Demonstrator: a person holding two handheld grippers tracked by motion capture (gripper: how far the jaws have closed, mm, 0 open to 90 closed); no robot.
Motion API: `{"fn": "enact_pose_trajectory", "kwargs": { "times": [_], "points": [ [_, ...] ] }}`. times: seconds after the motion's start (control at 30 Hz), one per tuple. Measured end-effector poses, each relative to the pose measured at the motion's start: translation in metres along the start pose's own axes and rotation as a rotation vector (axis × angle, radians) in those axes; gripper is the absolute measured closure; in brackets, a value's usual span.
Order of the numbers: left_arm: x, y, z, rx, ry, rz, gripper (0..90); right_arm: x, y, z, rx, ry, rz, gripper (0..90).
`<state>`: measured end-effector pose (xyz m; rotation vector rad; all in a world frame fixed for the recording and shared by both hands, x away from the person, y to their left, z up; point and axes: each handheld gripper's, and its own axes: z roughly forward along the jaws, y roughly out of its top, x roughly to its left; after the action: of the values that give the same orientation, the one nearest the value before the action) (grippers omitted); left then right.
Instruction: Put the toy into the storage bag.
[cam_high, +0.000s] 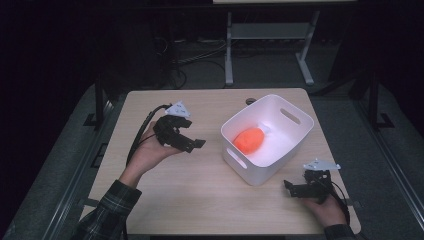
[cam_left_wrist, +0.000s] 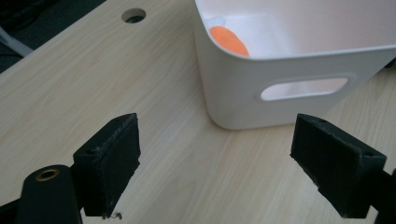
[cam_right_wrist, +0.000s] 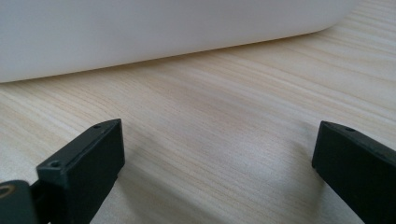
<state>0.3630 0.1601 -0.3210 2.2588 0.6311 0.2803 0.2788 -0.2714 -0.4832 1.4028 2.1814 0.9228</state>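
- Both tongs stand with jaws wide apart and nothing between them: our left gripper (cam_high: 192, 143) hangs above the table (cam_high: 200, 200) left of the white bin (cam_high: 295, 137); our right gripper (cam_high: 295, 188) rests low by its near corner.
- We judge the placing done: the orange toy (cam_high: 249, 139) lies inside the bin; only drawing back seems left.
- It looks smooth, rounded, bright orange, with a small pale end.

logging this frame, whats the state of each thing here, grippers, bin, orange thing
left gripper: open, empty, raised over the table beside the bin
right gripper: open, empty, low by the bin's wall
white bin: upright on the table, orange object inside
orange object: lying on the bin floor, untouched
table: bare wood around the bin
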Motion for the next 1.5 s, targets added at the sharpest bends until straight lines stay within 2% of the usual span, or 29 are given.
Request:
{"fn": "enact_pose_trajectory", "kwargs": {
  "times": [0.5,1.13,1.33,1.5],
  "points": [
    [-0.001,-0.053,-0.010,-0.014,0.042,-0.022,14.8,0.000,0.000,0.000,-0.001,0.000,-0.003,1.8],
    [-0.005,-0.117,-0.018,-0.046,0.110,-0.072,14.9,0.000,0.000,0.000,-0.001,-0.001,-0.004,1.8],
    [-0.006,-0.140,-0.017,-0.026,0.147,-0.085,14.9,0.000,0.000,0.000,-0.001,-0.001,-0.003,1.8],
    [-0.005,-0.156,-0.015,-0.012,0.148,-0.111,14.9,0.000,0.000,0.000,-0.001,-0.001,-0.003,1.8]
  ]
}}
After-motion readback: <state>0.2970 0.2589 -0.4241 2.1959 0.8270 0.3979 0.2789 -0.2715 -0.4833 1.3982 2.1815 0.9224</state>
